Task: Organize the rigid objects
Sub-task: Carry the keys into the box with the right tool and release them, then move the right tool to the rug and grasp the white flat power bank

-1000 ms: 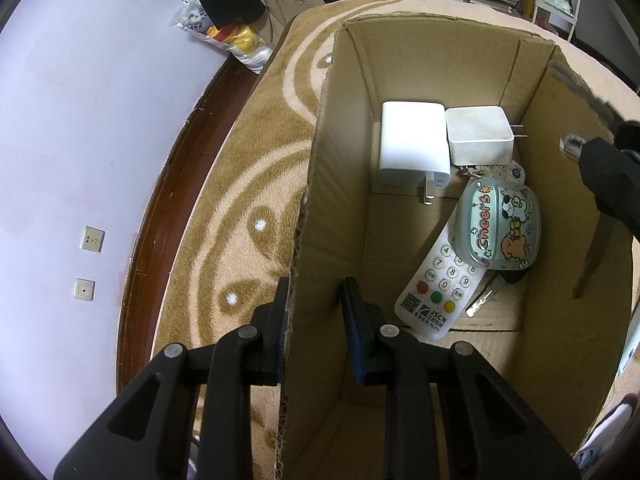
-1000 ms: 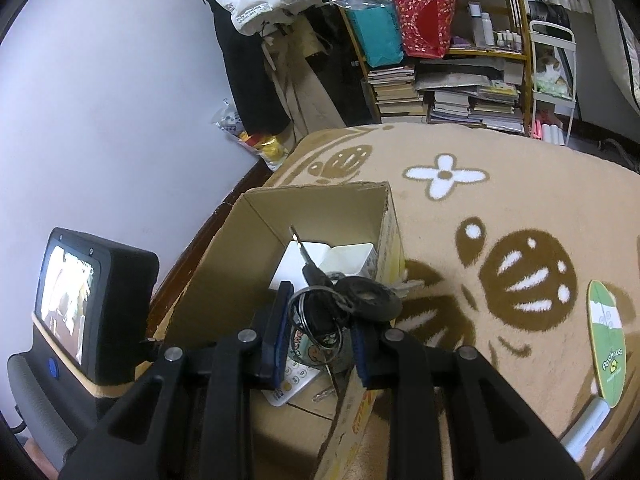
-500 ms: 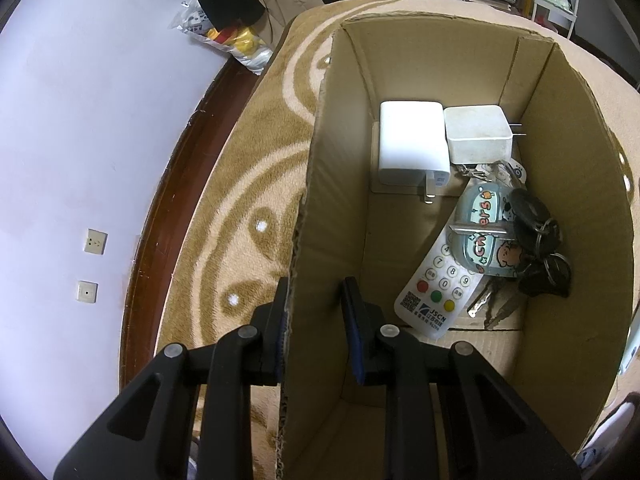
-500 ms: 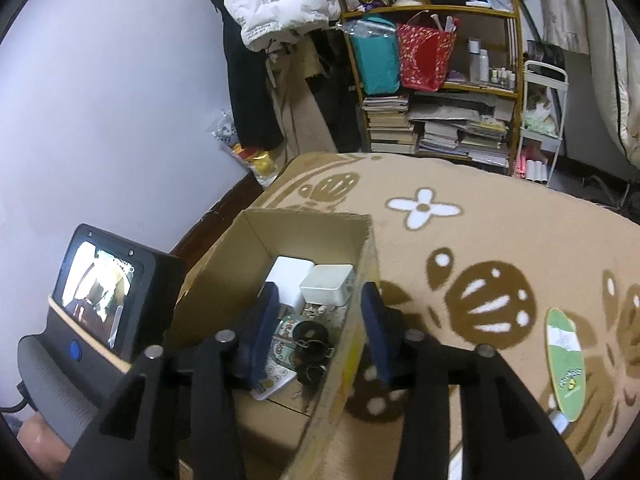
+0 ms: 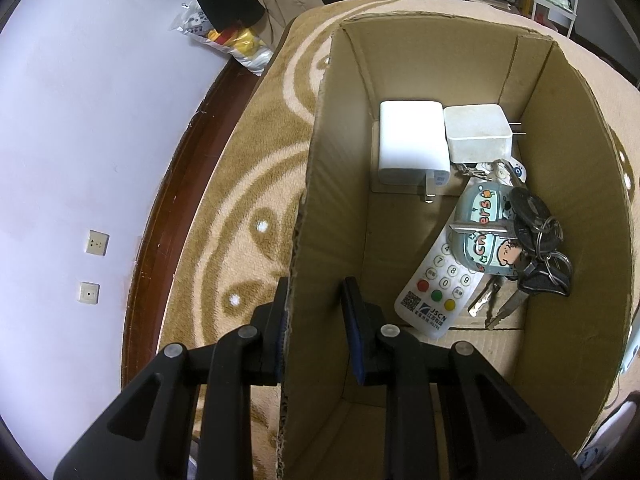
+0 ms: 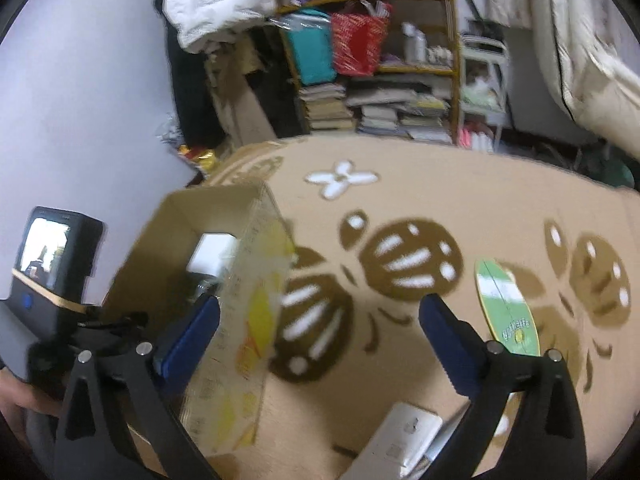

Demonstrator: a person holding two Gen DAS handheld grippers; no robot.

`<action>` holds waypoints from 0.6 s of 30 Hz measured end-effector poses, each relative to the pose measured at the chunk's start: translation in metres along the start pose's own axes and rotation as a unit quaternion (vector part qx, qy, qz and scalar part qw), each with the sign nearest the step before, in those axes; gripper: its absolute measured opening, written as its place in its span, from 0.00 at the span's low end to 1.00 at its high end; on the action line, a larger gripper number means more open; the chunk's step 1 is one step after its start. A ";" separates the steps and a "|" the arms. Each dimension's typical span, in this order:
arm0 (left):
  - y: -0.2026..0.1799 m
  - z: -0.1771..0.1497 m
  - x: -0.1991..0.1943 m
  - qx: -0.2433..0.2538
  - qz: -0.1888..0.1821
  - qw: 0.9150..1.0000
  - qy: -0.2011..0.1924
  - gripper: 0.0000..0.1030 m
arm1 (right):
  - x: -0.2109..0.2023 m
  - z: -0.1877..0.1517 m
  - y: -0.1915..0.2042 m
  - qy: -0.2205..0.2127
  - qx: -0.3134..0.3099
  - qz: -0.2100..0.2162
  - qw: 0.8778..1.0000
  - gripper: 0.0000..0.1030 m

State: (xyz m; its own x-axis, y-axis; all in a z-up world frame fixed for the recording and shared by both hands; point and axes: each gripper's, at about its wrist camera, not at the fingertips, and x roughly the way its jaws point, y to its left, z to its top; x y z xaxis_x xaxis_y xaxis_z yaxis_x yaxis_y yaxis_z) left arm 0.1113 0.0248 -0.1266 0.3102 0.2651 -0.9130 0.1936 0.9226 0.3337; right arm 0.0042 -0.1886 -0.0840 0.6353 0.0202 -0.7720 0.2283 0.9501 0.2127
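Left wrist view: we have the cardboard box (image 5: 560,152) pinned by its wall, with the loose items outside it yet to collect.

Our left gripper (image 5: 316,320) is clamped on the box's near-left wall, one finger outside and one inside. On the box floor lie two white chargers (image 5: 412,140) at the far end, with the remote (image 5: 436,280), a cartoon tag (image 5: 486,232) and the key bunch (image 5: 536,248) piled nearer us. Our right gripper (image 6: 320,316) is spread wide and empty, to the right of the box over the carpet (image 6: 440,200). A green oval card (image 6: 508,308) lies further right of the box, and a white device (image 6: 400,436) sits near its front corner. The right view is blurred, so we judge a hurried reach could clip the box's right wall and jolt the pile. The card lies flat, so the fingers may skate over it.
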 end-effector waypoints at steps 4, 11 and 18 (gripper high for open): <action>0.001 0.001 0.000 0.000 0.000 1.000 0.000 0.23 | 0.010 -0.014 -0.017 0.023 0.017 -0.017 0.999 1.00; 0.001 0.001 -0.001 0.001 0.001 1.000 0.000 0.23 | 0.022 -0.038 -0.041 0.053 0.044 -0.035 0.997 1.00; 0.000 0.001 -0.001 0.003 0.002 1.000 -0.001 0.24 | 0.036 -0.055 -0.051 0.090 0.071 -0.033 0.993 1.00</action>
State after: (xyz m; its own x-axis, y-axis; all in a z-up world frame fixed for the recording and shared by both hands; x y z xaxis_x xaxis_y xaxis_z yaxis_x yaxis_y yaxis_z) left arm 0.1118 0.0247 -0.1252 0.3128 0.2686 -0.9111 0.1979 0.9197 0.3391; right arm -0.0254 -0.2194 -0.1554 0.4771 0.0271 -0.8784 0.3749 0.8977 0.2313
